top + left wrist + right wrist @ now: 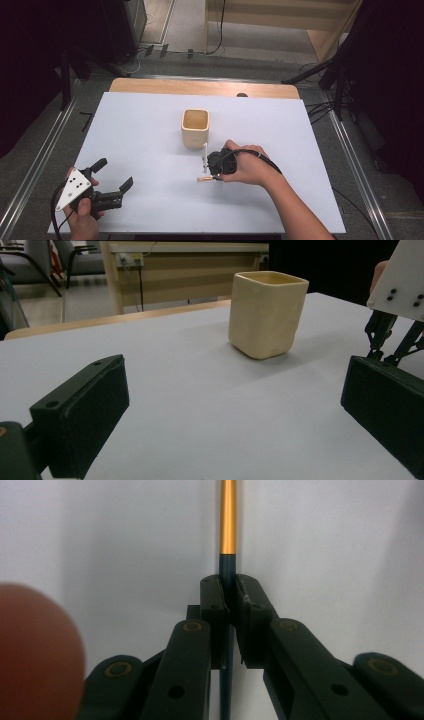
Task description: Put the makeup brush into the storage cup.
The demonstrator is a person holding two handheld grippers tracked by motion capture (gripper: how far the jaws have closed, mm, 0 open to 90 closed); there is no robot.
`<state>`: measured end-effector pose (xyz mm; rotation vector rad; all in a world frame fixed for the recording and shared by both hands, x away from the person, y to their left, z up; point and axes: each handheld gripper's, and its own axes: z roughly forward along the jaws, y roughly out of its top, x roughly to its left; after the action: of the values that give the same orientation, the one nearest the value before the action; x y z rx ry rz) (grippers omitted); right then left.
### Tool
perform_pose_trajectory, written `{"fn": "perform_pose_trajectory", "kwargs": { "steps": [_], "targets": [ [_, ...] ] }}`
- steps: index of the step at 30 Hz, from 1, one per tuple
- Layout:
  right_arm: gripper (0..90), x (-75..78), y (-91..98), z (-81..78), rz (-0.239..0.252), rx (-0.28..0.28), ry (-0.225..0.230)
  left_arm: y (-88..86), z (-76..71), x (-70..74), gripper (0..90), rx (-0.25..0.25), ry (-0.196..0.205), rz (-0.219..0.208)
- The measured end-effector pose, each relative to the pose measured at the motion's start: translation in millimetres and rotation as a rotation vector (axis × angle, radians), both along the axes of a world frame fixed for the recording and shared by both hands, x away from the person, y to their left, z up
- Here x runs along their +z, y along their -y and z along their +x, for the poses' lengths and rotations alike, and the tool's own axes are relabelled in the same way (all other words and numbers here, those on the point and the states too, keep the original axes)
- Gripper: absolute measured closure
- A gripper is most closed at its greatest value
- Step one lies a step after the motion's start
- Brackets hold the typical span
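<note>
On the white desk [150, 130], the right tongs [229, 597] are clamped on a thin dark pen [228, 520] with an orange end, just near of the cream cup [195, 127], while the left tongs [116, 176] rest wide apart at the near left.

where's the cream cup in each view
high view: the cup stands mid-table, just beyond the right tool.
left gripper view: upper middle, on the white table.
right gripper view: none to point to; the shut tool grips a thin stick.
shared landmark: the white table.
</note>
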<state>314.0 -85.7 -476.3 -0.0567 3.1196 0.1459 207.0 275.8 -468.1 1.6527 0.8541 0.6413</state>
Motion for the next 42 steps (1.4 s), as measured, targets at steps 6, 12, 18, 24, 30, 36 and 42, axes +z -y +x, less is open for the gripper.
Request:
{"fn": "perform_pose_trajectory", "kwargs": {
  "steps": [6, 12, 18, 24, 30, 36, 42],
  "targets": [
    [84.7, 0.3, 3.1, 1.4, 0.021, -0.013, -0.015, -0.7, 0.3, -0.3, 0.0, 0.0, 0.0, 0.0],
    [84.8, 2.5, 7.4, 1.1, 0.041, -0.018, 0.002, -0.8, 0.4, -0.2, 0.0, 0.002, 0.0, -0.001],
    [84.8, 9.1, 13.4, 0.1, 0.109, -0.039, 0.017, 0.4, 0.4, -0.3, 0.0, -0.002, -0.001, 0.004],
    [84.8, 9.9, 19.1, -0.9, 0.156, -0.058, 0.029, 1.0, 0.4, -0.3, 0.0, -0.004, 0.0, 0.006],
    [84.8, 14.5, 23.0, -1.3, 0.205, -0.08, 0.035, 0.7, 0.8, -0.6, 0.0, -0.002, -0.002, 0.004],
    [84.8, 22.4, 24.9, -1.5, 0.283, -0.082, 0.044, 3.1, 0.2, -0.6, 0.0, -0.005, -0.003, 0.008],
    [84.9, 27.9, 28.6, -2.3, 0.351, -0.102, 0.037, 2.8, 0.3, -0.8, 0.0, -0.005, -0.005, 0.007]
  ]
}}
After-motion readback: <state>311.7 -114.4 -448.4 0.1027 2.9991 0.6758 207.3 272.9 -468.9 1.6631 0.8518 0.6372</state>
